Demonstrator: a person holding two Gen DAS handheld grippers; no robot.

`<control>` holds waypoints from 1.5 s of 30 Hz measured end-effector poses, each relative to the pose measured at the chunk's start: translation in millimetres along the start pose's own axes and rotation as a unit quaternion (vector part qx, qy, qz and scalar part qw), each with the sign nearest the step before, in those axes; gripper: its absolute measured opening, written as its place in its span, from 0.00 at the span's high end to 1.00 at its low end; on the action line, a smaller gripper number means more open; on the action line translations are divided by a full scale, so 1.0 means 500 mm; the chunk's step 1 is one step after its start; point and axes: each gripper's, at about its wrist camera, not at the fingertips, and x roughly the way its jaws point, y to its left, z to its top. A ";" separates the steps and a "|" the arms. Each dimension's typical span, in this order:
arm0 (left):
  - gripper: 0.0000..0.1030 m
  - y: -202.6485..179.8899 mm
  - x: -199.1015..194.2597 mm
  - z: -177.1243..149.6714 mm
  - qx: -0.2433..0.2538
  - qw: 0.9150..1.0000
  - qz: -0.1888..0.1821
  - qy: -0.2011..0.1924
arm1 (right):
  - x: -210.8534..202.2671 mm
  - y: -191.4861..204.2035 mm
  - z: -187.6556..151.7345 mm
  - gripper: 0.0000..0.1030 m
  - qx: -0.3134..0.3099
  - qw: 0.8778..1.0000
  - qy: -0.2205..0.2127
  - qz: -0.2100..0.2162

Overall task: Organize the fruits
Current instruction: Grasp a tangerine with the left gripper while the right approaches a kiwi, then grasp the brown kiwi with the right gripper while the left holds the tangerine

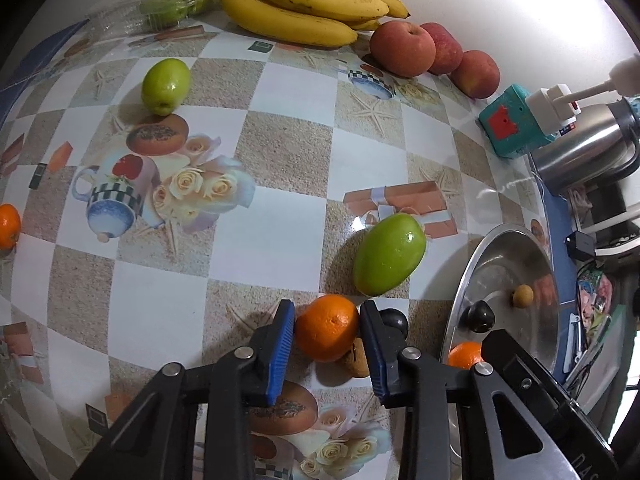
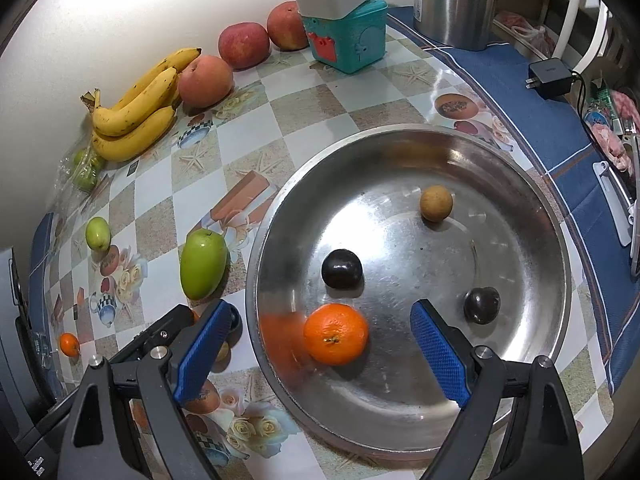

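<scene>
Table (image 2: 280, 120): checked, picture-printed cloth; it carries all the fruit and, at its right edge, the tray.
Tray (image 2: 532, 200): round steel dish at the table's right edge, seemingly the collecting place, since small fruit already lies in it.
Bananas (image 1: 304, 4): a bunch against the wall at the far edge, grouped with their like and out of the working space.
Apples (image 1: 402, 48): three red ones in a row beside the bananas at the far edge, likewise sorted.
Bag (image 1: 160, 0): clear wrap with green fruit inside, at the far left corner.
Green fruit (image 1: 388, 254): one lies loose just left of the tray; a smaller one (image 1: 165, 85) sits well apart, toward the far left. Neither is sorted yet.
Left tongs (image 1: 327, 330): both blue pads press the sides of an orange (image 1: 327, 328), clenched on it near the tray's left rim, probably to carry it in.
Right tongs (image 2: 314, 350): spread wide above the tray's near part, grasping nothing; a second orange (image 2: 335, 334) lies in the tray between the pads, apparently just let go.
Stray orange (image 1: 8, 226): alone at the left edge.
Dark fruits (image 2: 342, 269): two in the tray with a tan one (image 2: 436, 203).
</scene>
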 end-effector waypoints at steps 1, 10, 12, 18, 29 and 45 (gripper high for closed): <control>0.66 0.001 -0.001 0.001 -0.001 1.000 0.002 -0.001 | 0.001 0.000 0.000 0.11 0.000 1.000 0.000 0.000; 0.66 0.050 -0.047 0.016 -0.033 0.999 0.019 -0.034 | 0.009 0.025 -0.007 0.11 -0.023 1.000 0.010 0.008; 0.66 0.072 -0.062 0.022 -0.047 0.997 0.031 -0.048 | 0.011 0.041 -0.012 0.11 -0.036 0.999 0.013 0.019; 0.66 0.122 -0.099 0.029 -0.081 0.993 0.038 -0.073 | 0.015 0.101 -0.032 0.11 -0.084 0.995 0.020 0.041; 0.66 0.136 -0.113 0.028 -0.094 0.992 0.033 -0.079 | 0.044 0.183 -0.079 0.28 -0.151 0.986 0.045 0.059; 0.66 0.138 -0.112 0.029 -0.097 0.992 0.029 -0.078 | 0.099 0.185 -0.080 0.67 -0.147 0.986 0.066 0.037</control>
